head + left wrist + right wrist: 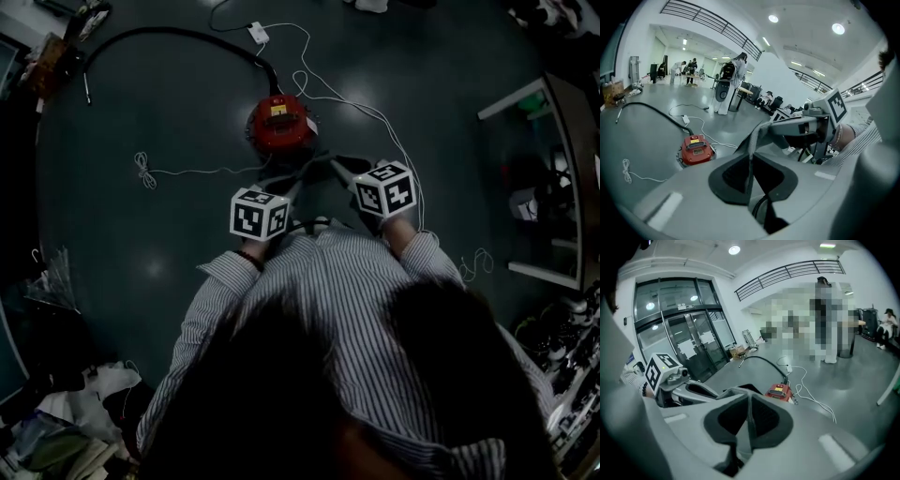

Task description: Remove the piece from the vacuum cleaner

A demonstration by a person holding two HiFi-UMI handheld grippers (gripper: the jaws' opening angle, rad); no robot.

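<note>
Fingers (759, 140) of the left gripper (755, 135) lie pressed together along one thin seam. The right gripper (746, 394) has its fingers (740, 401) closed the same way. Whether anything thin is pinched at either tip cannot be made out. In the head view, the left gripper (298, 183) and right gripper (339, 167) point inward, and their tips come close to each other.

Just beyond those tips, the red vacuum cleaner (281, 124) sits on the dark floor (169, 234). The left gripper view shows the vacuum cleaner (696, 150) to the left of the tips, with bare floor between them. In the right gripper view, the vacuum cleaner (778, 392) peeks out just past the fingers, which cover its near edge. No separate piece of the machine can be picked out.

A black hose (169, 36) curves away from the cleaner toward the far left. A white cable (375, 112) loops past the cleaner's right side and runs up to a small white adapter (259, 34). A second, thinner white cord (145, 171) lies coiled to the left. A shelf unit (562, 178) stands at the right edge, and clutter lies along the left and lower edges.

The head view is dim. The person's dark hair and striped shirt (347, 309) fill its lower half, hiding the arms behind the marker cubes. Each gripper view has its lower part filled by that gripper's own grey body. Far across the hall in the left gripper view, some people (689, 70) stand at a desk, too small to describe.
</note>
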